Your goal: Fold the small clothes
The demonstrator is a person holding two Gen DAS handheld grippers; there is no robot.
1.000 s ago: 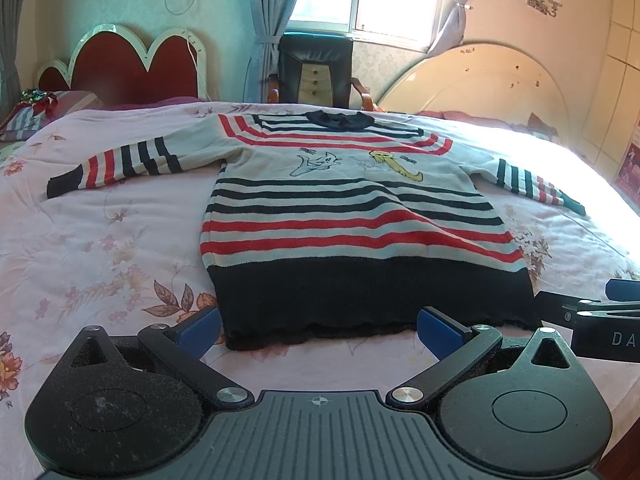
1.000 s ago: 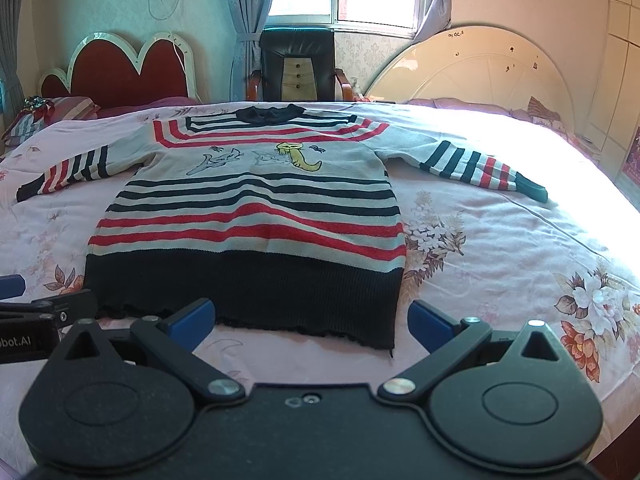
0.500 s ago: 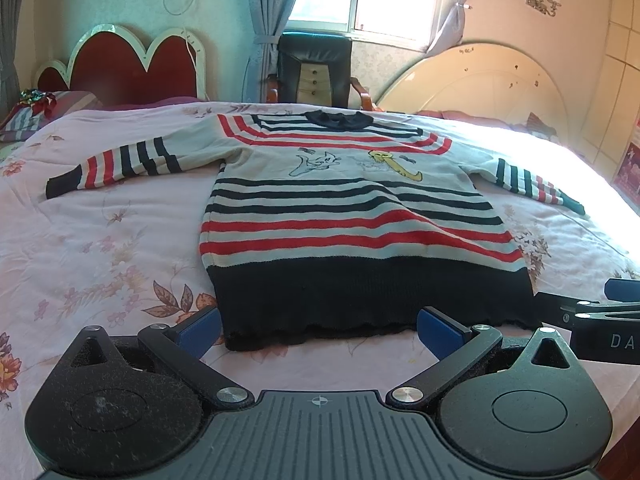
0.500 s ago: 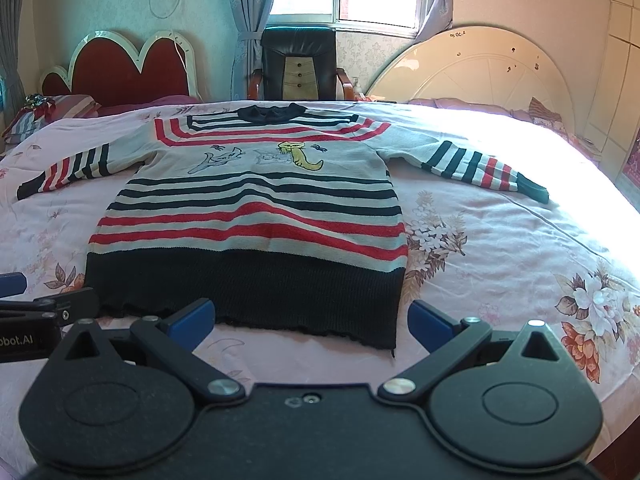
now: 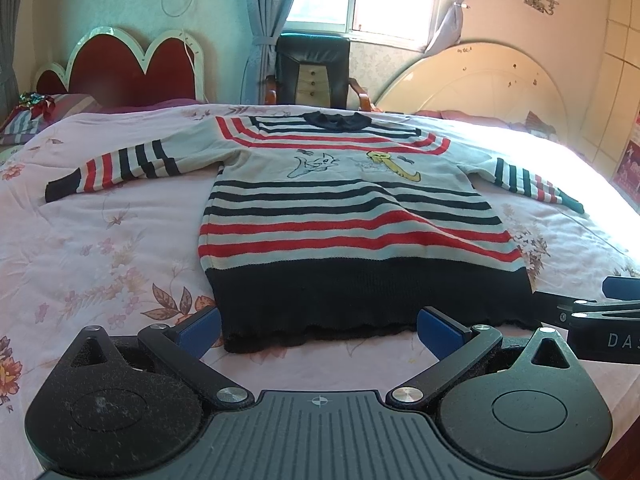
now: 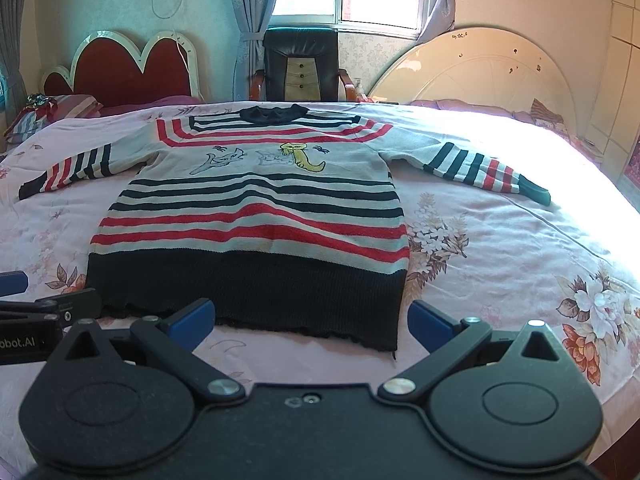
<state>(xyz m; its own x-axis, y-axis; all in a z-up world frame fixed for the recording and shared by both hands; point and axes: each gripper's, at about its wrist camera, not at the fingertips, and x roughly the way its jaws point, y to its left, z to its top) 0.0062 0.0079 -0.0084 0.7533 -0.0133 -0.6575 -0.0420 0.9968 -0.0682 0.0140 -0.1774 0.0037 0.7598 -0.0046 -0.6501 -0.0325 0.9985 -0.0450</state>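
A small striped sweater (image 5: 352,216) lies flat and face up on the bed, sleeves spread to both sides, dark hem nearest me; it also shows in the right wrist view (image 6: 256,216). My left gripper (image 5: 320,330) is open and empty just short of the hem, toward its left part. My right gripper (image 6: 312,320) is open and empty just short of the hem, toward its right corner. Each gripper's side shows in the other's view: the right one (image 5: 592,316) and the left one (image 6: 44,312).
The bed has a pink floral sheet (image 5: 100,248) (image 6: 500,240). A red headboard (image 5: 120,68) and a pillow (image 5: 36,112) are at the far left. A dark chair (image 6: 300,68) stands behind the bed, under a window. A cream round board (image 6: 480,72) leans at the far right.
Both grippers have moved slightly forward toward the hem. The sweater has not moved and both grippers stay open.
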